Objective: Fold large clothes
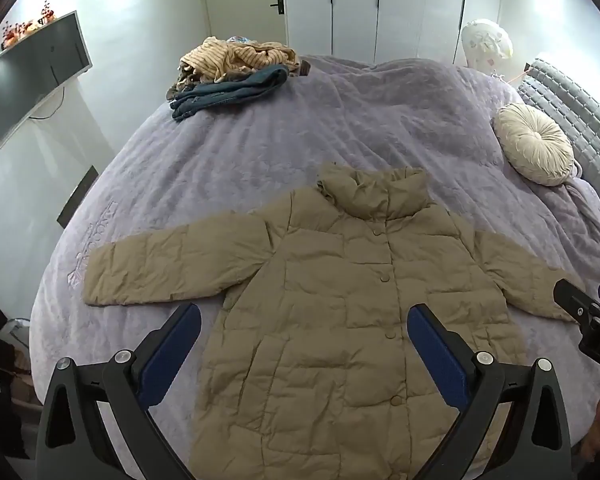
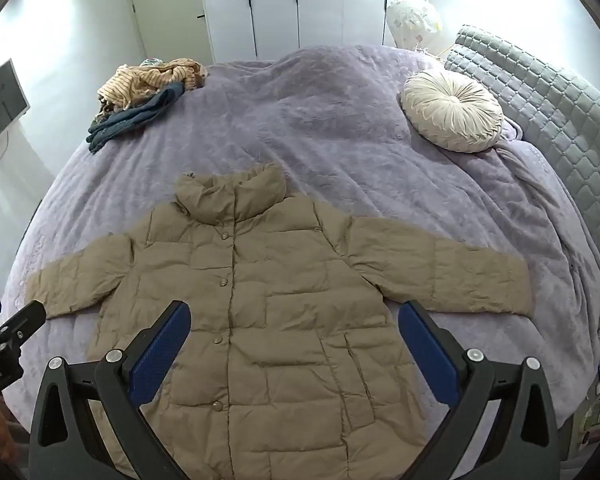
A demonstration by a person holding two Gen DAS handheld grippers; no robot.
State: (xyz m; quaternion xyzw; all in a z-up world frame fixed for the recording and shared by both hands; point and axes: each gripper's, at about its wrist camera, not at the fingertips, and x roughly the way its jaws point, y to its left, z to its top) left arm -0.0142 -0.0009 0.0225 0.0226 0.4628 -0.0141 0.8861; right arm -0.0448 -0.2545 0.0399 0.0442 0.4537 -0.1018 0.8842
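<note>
bed [image 1: 260, 148]: covered in a soft, rumpled purple blanket that reaches well beyond the fingers; the plush pile could drag on the coat and bunch up under a fold.
puffer jacket [image 1: 340, 300]: lies flat, front up and buttoned, directly under and ahead of both pairs of fingers, collar pointing away; slick quilted filling is likely to spring back open or slide once a fold is released.
sleeves [image 2: 440, 276]: spread out to either side, the cuffs beyond the outer fingers; a pinch that catches only the top layer may lift the shell and leave the sleeve twisted.
clothes pile [image 2: 140, 96]: far ahead and left of the fingers, well apart from the jacket; little risk unless the coat is pushed far forward.
round cushion [image 2: 452, 116]: far ahead and to the right, clear of the jacket.
left gripper [image 1: 304, 332]: fingers wide apart, holding nothing, above the jacket's lower left panel.
right gripper [image 2: 294, 328]: fingers wide apart, empty, over the lower right panel; working close together, the two tools could knock each other.
</note>
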